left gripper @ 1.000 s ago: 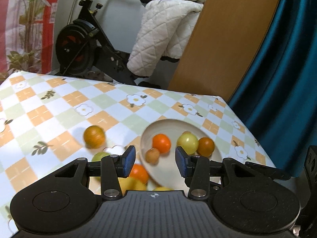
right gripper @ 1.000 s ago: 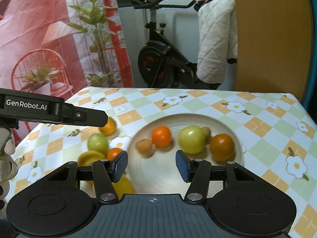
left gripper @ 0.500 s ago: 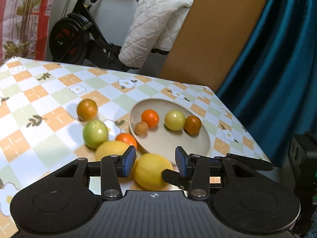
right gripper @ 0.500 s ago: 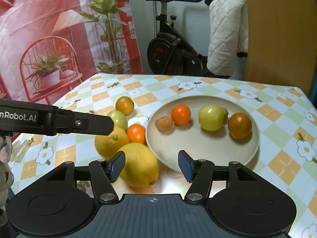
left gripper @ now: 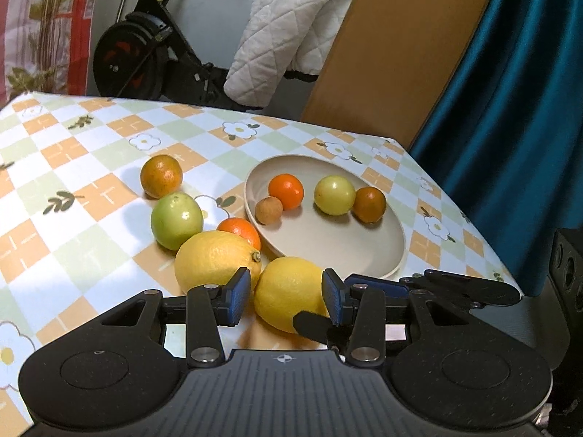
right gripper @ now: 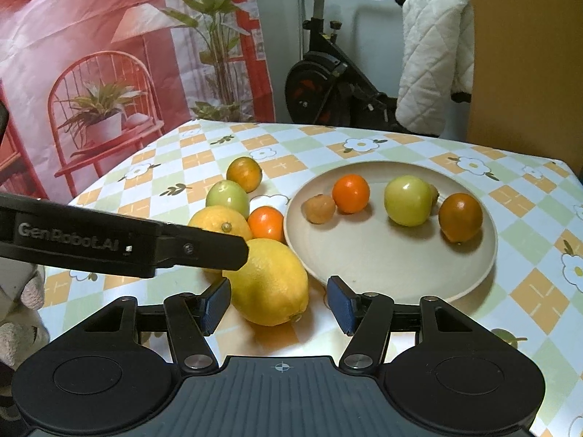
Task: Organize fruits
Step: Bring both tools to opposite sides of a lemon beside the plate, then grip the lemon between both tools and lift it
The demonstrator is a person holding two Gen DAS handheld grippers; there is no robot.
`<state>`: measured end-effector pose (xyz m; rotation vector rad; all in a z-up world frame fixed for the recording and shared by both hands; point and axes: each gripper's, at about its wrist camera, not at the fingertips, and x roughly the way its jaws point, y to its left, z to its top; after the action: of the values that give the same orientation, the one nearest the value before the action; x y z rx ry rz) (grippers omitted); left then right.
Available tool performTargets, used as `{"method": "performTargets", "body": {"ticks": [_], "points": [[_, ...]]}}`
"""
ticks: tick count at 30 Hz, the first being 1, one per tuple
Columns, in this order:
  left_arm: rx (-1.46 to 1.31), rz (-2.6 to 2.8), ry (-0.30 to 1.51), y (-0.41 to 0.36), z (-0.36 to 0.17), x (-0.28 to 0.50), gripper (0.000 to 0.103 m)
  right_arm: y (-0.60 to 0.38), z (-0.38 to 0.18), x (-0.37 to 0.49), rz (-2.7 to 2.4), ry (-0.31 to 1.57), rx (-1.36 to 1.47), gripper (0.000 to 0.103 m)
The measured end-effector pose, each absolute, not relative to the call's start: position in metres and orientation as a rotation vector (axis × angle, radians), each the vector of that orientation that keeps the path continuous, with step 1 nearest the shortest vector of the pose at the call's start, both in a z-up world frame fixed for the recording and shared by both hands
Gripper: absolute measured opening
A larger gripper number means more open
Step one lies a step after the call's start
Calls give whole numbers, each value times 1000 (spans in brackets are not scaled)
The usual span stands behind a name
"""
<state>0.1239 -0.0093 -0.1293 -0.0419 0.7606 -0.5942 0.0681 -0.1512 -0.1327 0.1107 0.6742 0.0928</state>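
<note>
A big yellow lemon [left gripper: 288, 291] [right gripper: 269, 280] lies on the checked tablecloth just in front of the beige plate [left gripper: 328, 251] [right gripper: 382, 266]. My left gripper [left gripper: 286, 296] is open and frames this lemon without pressing it. My right gripper [right gripper: 278, 306] is open too, with gaps on both sides of the same lemon. A second lemon [left gripper: 215, 262], a green fruit [left gripper: 176, 220], a small orange [left gripper: 240, 229] and a mottled orange [left gripper: 161, 176] lie left of the plate. The plate holds an orange [left gripper: 286, 191], a small brown fruit [left gripper: 268, 210], a yellow-green fruit [left gripper: 334, 195] and a dark orange fruit [left gripper: 368, 199].
The left gripper's black finger [right gripper: 204, 247] reaches in from the left, ending at the lemon's top. The table's right edge [left gripper: 473, 225] runs close to the plate, beside a teal curtain [left gripper: 510, 109]. An exercise bike [right gripper: 328, 83] and a brown board [left gripper: 393, 54] stand behind the table.
Both views have drawn back and lower towards the table's near side. The two lemons have come into sight, and the nearer one now sits between both grippers' pads. The right jaws stand slightly wider.
</note>
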Motion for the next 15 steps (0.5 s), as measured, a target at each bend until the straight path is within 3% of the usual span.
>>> {"method": "performTargets", "body": {"ticks": [15], "points": [[30,-645,733,-29,-135,134,45,-151,-142,72,116,694,121,48]]}}
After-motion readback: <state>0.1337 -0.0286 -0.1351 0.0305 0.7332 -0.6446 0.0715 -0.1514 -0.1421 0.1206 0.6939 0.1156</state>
